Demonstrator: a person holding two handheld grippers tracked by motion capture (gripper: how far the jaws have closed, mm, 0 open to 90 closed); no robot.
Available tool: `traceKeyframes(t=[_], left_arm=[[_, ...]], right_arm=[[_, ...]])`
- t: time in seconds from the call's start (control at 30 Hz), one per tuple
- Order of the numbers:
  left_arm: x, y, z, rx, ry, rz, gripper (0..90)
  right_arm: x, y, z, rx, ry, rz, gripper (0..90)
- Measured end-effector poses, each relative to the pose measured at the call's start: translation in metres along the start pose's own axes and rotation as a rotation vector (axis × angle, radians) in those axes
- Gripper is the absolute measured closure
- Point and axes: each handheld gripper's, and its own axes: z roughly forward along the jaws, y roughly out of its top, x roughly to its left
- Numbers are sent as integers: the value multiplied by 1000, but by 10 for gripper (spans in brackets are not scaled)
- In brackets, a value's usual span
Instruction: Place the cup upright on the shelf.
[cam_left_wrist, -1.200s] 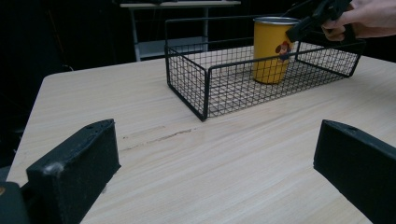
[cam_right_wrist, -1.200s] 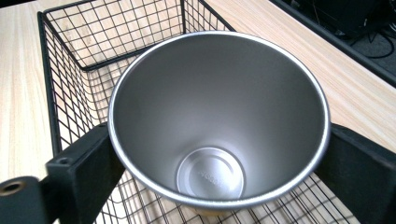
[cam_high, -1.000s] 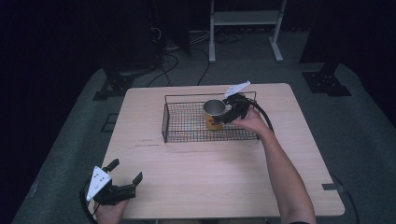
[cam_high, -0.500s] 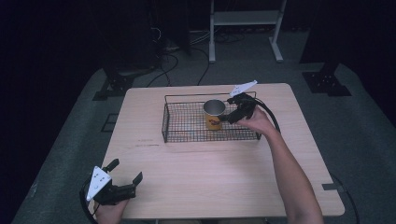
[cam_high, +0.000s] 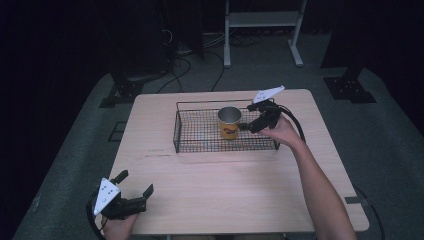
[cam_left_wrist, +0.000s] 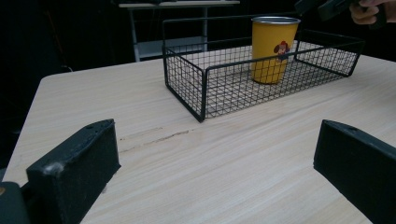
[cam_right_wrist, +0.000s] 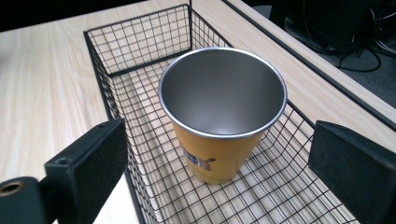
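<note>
A yellow cup (cam_high: 229, 123) with a steel inside and a small cartoon print stands upright in a black wire basket (cam_high: 176, 131) at the middle back of the table. My right gripper (cam_high: 246, 125) hovers just right of the cup, over the basket, open and holding nothing. In the right gripper view the cup (cam_right_wrist: 223, 116) stands ahead of the right gripper (cam_right_wrist: 224, 142), between its wide-apart jaws and untouched. My left gripper (cam_high: 135, 182) rests open at the table's front left corner. The left gripper view has the cup (cam_left_wrist: 272, 46) and basket (cam_left_wrist: 205, 86) far ahead.
The light wood table (cam_high: 225, 195) has bare room in front of the basket. The person's right forearm (cam_high: 315, 185) crosses the right half. A white metal stand (cam_high: 262, 20) and cables lie on the dark floor beyond the far edge.
The right gripper has drawn back slightly to the right of the cup, which stands in the basket. The left gripper has not moved.
</note>
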Motion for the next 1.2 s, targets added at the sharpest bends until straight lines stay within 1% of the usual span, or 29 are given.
traceKeyframes(t=[0.13, 0.3, 0.33, 0.5, 0.53, 0.67, 0.8, 0.87, 0.93, 1.0, 1.1, 1.2], left_arm=[[-1, 0, 2, -1, -1, -3, 0], [-1, 0, 3, 6, -2, 4, 0], [-1, 0, 3, 7, -1, 6, 0], [0, 0, 2, 6, 7, 2, 0], [0, 0, 3, 7, 9, 3, 0], [0, 0, 7, 15, 2, 8, 0], [0, -1, 8, 19, -6, 11, 0], [-1, -1, 9, 19, -7, 14, 0], [-1, -1, 9, 19, -9, 14, 0], [-1, -1, 9, 19, -11, 13, 0], [-1, -1, 9, 18, -11, 12, 0], [-1, -1, 8, 17, -11, 12, 0]], right_arm=[[2, 2, -6, -9, 7, -6, 43], [4, 2, -13, -25, 5, -9, 43], [3, 0, -17, -42, 2, -5, 43], [2, -5, -22, -53, 4, 7, 43], [2, -8, -25, -59, 4, 11, 43], [1, -14, -31, -50, 8, 20, 43], [3, -19, -38, -71, 0, 28, 46], [4, -22, -41, -74, -4, 28, 46], [5, -24, -44, -66, 2, 35, 46], [8, -26, -47, -79, -6, 27, 49], [9, -27, -50, -80, -4, 30, 49], [12, -30, -55, -94, -5, 30, 49]])
